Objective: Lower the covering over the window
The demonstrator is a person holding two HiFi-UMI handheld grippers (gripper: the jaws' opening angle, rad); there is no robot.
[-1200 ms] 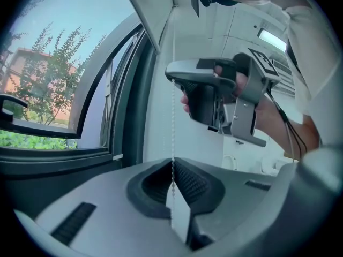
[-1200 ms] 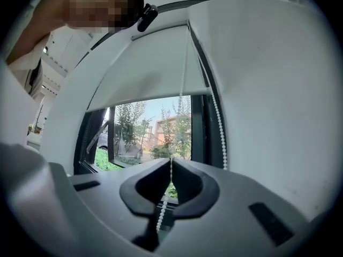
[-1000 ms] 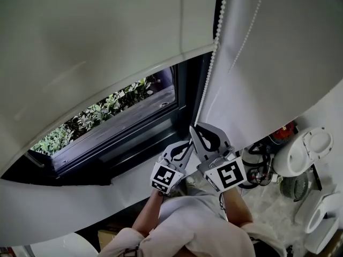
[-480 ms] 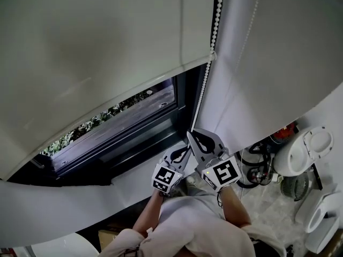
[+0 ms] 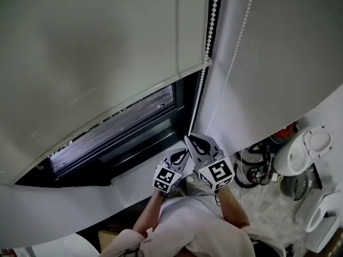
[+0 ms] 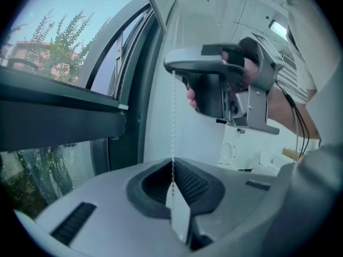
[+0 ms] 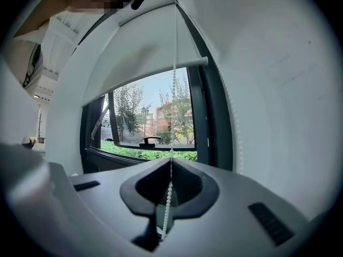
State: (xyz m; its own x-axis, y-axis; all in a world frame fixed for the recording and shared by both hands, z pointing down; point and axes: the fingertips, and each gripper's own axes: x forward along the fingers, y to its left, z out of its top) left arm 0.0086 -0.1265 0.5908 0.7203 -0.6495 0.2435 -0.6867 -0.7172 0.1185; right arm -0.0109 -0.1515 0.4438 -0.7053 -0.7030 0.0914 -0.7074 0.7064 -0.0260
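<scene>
A white roller blind (image 5: 96, 63) hangs over most of the dark-framed window (image 5: 134, 125); its bottom bar (image 7: 161, 67) stands about halfway down the pane. The bead chain (image 5: 199, 92) runs down the window's right side. My right gripper (image 5: 188, 138) is shut on the bead chain, which rises from its jaws (image 7: 170, 157) toward the blind's roll. Just below it, my left gripper (image 5: 184, 153) is shut on the same chain (image 6: 172, 122), which hangs straight from the right gripper (image 6: 169, 67) into the left gripper (image 6: 172, 167). A second strand (image 5: 240, 33) hangs against the wall.
A white sill (image 5: 128, 178) lies under the window, and a white wall (image 5: 278, 63) stands to its right. White appliances (image 5: 305, 151) and a small fan (image 5: 293, 186) stand on the floor at the lower right. The window handle (image 7: 150, 140) shows outside the open sash.
Both grippers have sunk, still closed on the chain. The blind's bottom edge has come down and now hides the greenery that showed through the glass.
</scene>
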